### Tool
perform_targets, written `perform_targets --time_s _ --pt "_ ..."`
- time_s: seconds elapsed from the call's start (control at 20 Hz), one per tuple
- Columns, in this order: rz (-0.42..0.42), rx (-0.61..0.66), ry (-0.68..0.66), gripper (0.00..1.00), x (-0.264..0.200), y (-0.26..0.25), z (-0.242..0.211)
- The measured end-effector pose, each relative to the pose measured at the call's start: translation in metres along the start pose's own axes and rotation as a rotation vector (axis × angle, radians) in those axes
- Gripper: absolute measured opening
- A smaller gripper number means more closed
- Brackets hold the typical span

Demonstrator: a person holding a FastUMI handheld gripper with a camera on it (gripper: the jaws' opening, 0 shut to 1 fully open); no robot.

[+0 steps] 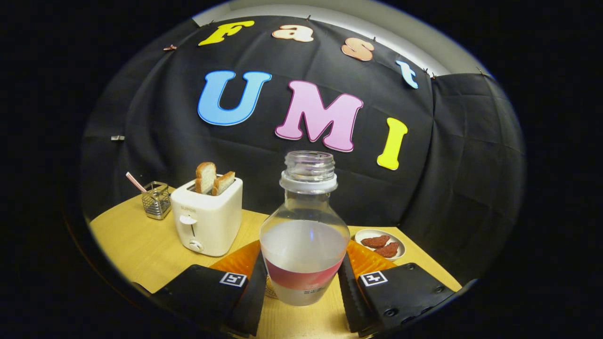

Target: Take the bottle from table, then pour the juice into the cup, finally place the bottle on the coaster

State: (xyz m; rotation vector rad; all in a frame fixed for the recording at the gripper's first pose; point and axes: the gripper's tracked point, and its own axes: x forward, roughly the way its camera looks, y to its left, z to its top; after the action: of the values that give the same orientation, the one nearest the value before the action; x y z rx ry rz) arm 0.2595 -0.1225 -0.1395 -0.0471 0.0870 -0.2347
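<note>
We are holding the gripper (304,287) with its two fingers (254,292) pressing on either side of the bottle (304,245), so it is clamped on the bottle's lower body, right at the red label band. The bottle is standing upright between the fingers, its cap off and its clear neck open at the top, and we are seeing pale, cloudy juice filling it to roughly the widest part of the body. Whether the bottle's base is resting on the wooden table (141,245) or sitting just above it, we cannot tell.

Directly behind the bottle, at twelve o'clock from the fingertips, an orange mat or plate (238,259) is showing on both sides of the bottle, partly hidden by it and by the fingers; what it is exactly we cannot say. At about two o'clock, just beyond the right finger, a small white dish (398,240) is lying on the table with two reddish-brown pieces of food (381,246) in it. At about ten o'clock, a white toaster (207,221) is standing with two slices of toast (214,179) sticking up from its slots. Farther out along the same direction, near the table's far edge, a small wire-mesh holder (156,200) is carrying a striped straw (135,181) that is leaning outward.
</note>
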Motion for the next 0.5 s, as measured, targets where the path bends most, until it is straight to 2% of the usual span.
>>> perform_targets --time_s 0.2,0.5 --pt "-0.020 0.061 0.041 0.73 0.037 0.008 -0.037" --pt "-0.043 0.130 0.039 0.73 0.066 0.007 -0.048"
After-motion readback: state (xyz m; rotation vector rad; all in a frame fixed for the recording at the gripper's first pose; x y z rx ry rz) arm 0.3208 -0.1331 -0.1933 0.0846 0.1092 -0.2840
